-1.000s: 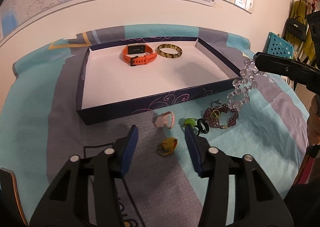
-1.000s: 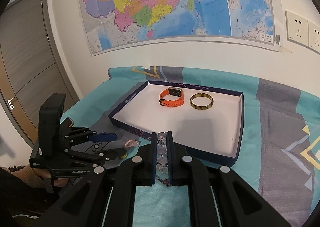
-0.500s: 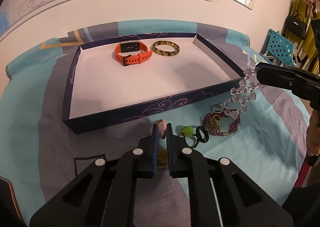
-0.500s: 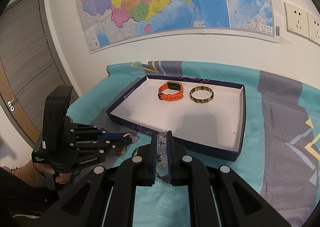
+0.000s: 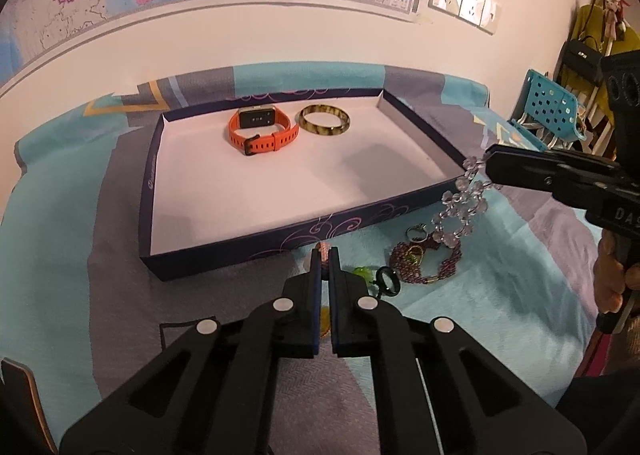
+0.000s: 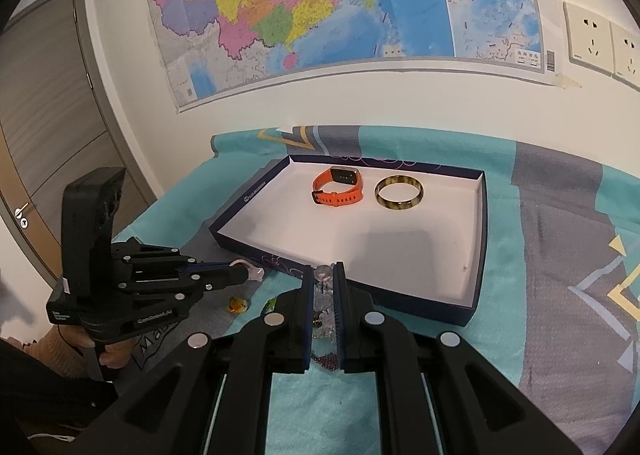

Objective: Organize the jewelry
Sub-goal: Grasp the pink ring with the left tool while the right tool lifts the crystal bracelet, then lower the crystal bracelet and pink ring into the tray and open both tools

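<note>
On the teal and grey cloth [image 5: 60, 239], in front of the near wall of a shallow dark-blue box [image 5: 248, 251] with a white floor, lies the loose jewelry.

Item: pink ring [image 6: 253, 270], clamped between the closed tips of the left gripper [image 5: 325, 255]; it pokes out just past the fingertips, close to the box's near wall, and from these views I cannot tell whether it is clear of the cloth.

Item: clear bead bracelet [image 5: 460, 203], hanging in a loose string from the right gripper [image 6: 323, 275], whose jaws are clenched on its upper beads; the lower beads dangle over the purple piece below, just outside the box's right front corner.

Item: purple beaded bracelet [image 5: 426, 263], heaped on the cloth with a small silver ring [image 5: 416, 231] just behind it.

Item: green trinket [image 5: 362, 273] and a black ring [image 5: 388, 279], beside each other on the cloth, right of the left gripper's tips.

Item: amber ring [image 6: 237, 305], on the cloth below the left gripper.

Item: orange watch [image 5: 262, 127], inside the box near its back wall.

Item: mottled brown bangle [image 5: 323, 121], lying flat in the box just right of the watch.

Surroundings: a coloured wall map [image 6: 320, 3] above the cloth, white wall sockets [image 6: 600, 41] to its right, a grey door [image 6: 44, 103] to the left.
</note>
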